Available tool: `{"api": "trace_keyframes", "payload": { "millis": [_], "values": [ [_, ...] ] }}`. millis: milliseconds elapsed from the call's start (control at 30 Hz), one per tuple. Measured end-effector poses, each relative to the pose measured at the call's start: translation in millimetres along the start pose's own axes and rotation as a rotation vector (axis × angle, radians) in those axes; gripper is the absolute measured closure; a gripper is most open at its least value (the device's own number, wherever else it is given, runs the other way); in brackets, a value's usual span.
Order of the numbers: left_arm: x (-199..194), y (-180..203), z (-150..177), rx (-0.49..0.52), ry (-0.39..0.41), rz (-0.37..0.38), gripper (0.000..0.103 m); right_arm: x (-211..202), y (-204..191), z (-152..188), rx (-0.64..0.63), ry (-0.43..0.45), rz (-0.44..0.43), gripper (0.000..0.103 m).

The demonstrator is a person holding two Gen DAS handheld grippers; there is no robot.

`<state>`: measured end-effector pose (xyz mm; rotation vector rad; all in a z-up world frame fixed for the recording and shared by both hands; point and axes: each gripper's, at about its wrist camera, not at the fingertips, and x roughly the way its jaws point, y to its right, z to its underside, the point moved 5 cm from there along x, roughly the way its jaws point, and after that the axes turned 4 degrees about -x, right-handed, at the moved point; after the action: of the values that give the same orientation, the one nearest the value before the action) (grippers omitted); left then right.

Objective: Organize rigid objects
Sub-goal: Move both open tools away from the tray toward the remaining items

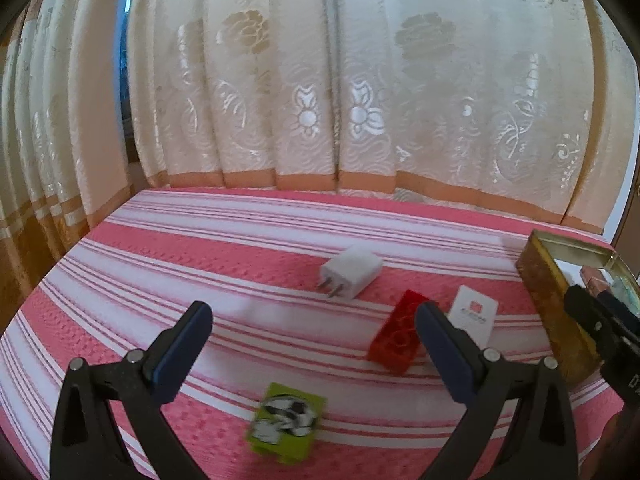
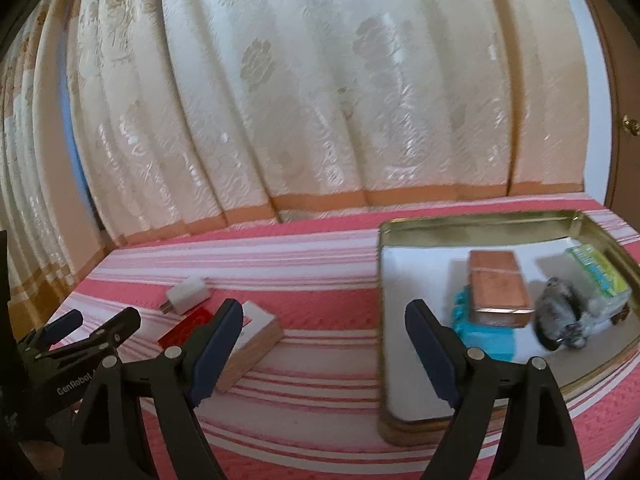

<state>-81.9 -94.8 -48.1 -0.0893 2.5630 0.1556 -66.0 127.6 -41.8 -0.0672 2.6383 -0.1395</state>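
Bare striped cloth [image 1: 192, 256] lies left of the charger [image 1: 351, 276]; tin [image 2: 480, 224] walls block rightward.

A pink-and-white striped cloth [image 1: 160, 264] is covering the table, running to its far edge under cream curtains [image 1: 360, 80] that are showing pale floral motifs and an orange hem band. A white charger [image 1: 352, 272] is lying mid-cloth; a glossy red box [image 1: 398, 336] with swirls is sitting beside a white box [image 1: 474, 314] bearing a small red mark. At the near edge a lime-green box [image 1: 286, 422] is showing a black-and-white figure. In the gold tin [image 2: 472, 222] at the right edge a copper box [image 2: 498, 288] is lying over something turquoise [image 2: 480, 334].
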Motion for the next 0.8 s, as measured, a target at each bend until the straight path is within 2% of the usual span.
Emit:
{"api": "trace_keyframes", "payload": {
  "millis": [100, 300, 500, 667, 800],
  "values": [
    [2, -7, 3, 0.037, -0.019, 0.019, 0.0, 6, -9, 4, 0.012, -0.04, -0.024, 0.018],
    [5, -14, 12, 0.091, -0.108, 0.146, 0.0, 14, -34, 8, -0.014, -0.077, -0.038, 0.018],
    [7, -18, 21, 0.116, -0.178, 0.195, 0.0, 26, -49, 9, -0.021, -0.112, -0.044, 0.018],
    [12, -24, 25, 0.102, -0.23, 0.217, 0.0, 49, -59, 13, -0.024, -0.205, -0.026, 0.018],
    [18, -28, 28, 0.076, -0.259, 0.194, 0.003, 69, -68, 19, -0.015, -0.292, -0.019, 0.018]
  ]
}}
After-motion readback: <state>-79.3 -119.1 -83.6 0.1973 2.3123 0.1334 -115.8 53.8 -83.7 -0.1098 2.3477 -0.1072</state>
